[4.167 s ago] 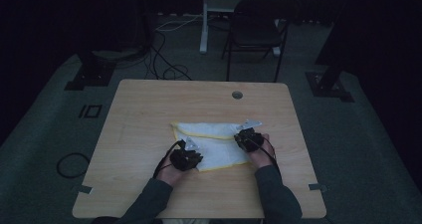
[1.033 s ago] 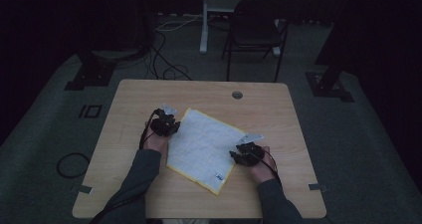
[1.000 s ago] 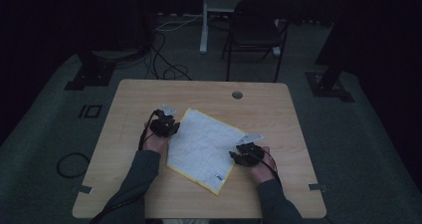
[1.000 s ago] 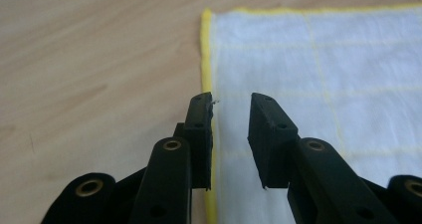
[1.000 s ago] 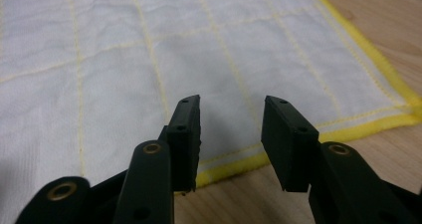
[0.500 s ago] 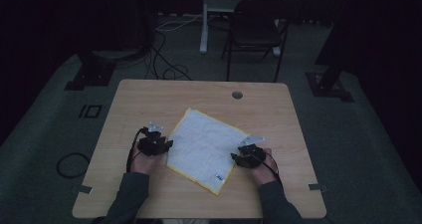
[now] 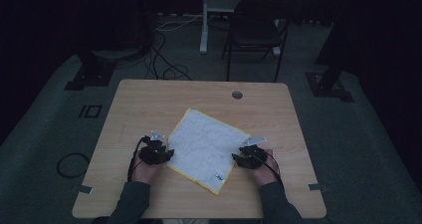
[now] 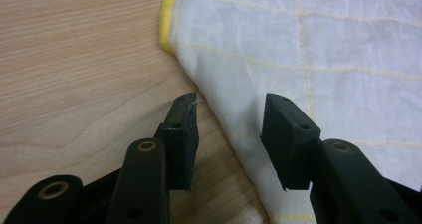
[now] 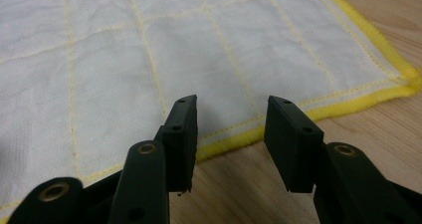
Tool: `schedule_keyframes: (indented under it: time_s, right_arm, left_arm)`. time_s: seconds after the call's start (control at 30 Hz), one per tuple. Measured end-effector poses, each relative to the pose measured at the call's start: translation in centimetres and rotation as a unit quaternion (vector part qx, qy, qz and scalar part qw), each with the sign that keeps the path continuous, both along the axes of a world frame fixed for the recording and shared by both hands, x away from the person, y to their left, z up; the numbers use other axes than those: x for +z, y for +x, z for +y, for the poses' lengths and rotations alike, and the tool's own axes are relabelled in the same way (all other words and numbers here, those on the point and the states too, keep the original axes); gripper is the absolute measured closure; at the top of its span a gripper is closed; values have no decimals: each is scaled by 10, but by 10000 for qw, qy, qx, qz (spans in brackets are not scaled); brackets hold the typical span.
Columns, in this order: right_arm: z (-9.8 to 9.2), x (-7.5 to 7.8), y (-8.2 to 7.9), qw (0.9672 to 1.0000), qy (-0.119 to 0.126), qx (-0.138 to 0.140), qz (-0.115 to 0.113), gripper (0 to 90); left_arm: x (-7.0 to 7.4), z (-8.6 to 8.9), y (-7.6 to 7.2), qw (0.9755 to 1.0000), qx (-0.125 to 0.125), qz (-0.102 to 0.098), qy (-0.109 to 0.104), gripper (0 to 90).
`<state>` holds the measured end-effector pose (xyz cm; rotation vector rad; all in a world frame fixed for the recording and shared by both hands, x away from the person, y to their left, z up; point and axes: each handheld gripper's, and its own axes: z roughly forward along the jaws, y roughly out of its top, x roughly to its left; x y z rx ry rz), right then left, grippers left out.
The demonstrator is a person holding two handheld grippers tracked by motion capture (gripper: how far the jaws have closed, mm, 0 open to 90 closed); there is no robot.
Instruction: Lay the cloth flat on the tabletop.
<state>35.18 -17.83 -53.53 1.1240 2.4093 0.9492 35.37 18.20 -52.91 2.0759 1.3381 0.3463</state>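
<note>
Wooden table [image 7: 149,99] carries both hands low, fingers released at cloth [image 7: 206,144] edges.

We can read no text, number or brand anywhere. The white cloth [image 7: 206,147] carries a small dark tag [image 7: 217,175] near its corner closest to the table's near edge, but whatever is printed on it is too small for us to make out. The black jaws in both gripper views bear no markings we can read.
</note>
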Motion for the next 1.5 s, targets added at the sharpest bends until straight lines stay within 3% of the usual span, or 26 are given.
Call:
schedule_keyframes:
  time_s: [0.13, 0.37, 0.53, 0.67, 0.73, 0.77, 0.8, 0.83, 0.9, 0.93, 1.0, 1.07, 1.1, 1.13, 1.17, 1.2, 1.3, 1.5]
  right_arm:
    - [-1, -1, 0, 10000, 22, 2, 3, 564]
    - [-1, -1, -1, 10000, 27, 2, 11, 564]
    - [-1, -1, 0, 10000, 54, 0, 23, 564]
    - [-1, -1, 0, 10000, 53, -4, 18, 564]
    - [-1, -1, 0, 10000, 53, -3, 19, 565]
    - [-1, -2, 0, 10000, 52, -2, 16, 565]
    - [-1, -2, 0, 10000, 52, -2, 16, 565]
    - [-1, -2, 0, 10000, 55, 1, 13, 565]
    - [-1, -2, 0, 10000, 58, 3, 13, 565]
    - [-1, -2, 0, 10000, 60, 7, 10, 566]
    - [-2, -2, 0, 10000, 61, 11, 13, 566]
    - [-2, -2, 0, 10000, 62, 11, 11, 566]
    - [-2, -2, 0, 10000, 62, 10, 11, 566]
    - [-2, -2, 0, 10000, 62, 10, 11, 566]
    - [-2, -2, 0, 10000, 61, 9, 11, 566]
    - [-2, -2, 0, 10000, 61, 9, 6, 566]
    - [-2, -2, 0, 10000, 81, 10, 14, 566]
    - [-2, -2, 0, 10000, 88, 10, 17, 565]
  left_arm:
    - [0, -1, 0, 10000, -16, -18, 0, 609]
    - [2, -7, -1, 9998, -183, -63, 57, 854]
    - [13, -14, -2, 9994, -265, -232, 67, 866]
    - [30, -32, -5, 9970, -548, -537, 105, 868]
    - [32, -36, -6, 9965, -601, -570, 100, 868]
    - [37, -48, -8, 9950, -771, -636, 96, 868]
    - [37, -48, -8, 9950, -771, -636, 96, 868]
    - [40, -61, -10, 9928, -972, -686, 100, 868]
    - [40, -69, -11, 9915, -1091, -695, 113, 868]
    - [40, -82, -13, 9886, -1334, -677, 136, 866]
    - [39, -87, -15, 9875, -1414, -682, 145, 861]
    - [35, -101, -19, 9838, -1654, -648, 231, 853]
    - [31, -112, -22, 9796, -1911, -575, 244, 837]
    - [31, -112, -22, 9796, -1911, -575, 244, 813]
    - [29, -117, -24, 9769, -2050, -568, 205, 813]
    - [30, -120, -27, 9764, -2062, -618, 179, 780]
    - [35, -115, -24, 9785, -1923, -728, 135, 764]
    - [42, -93, -9, 9874, -1401, -712, 202, 764]
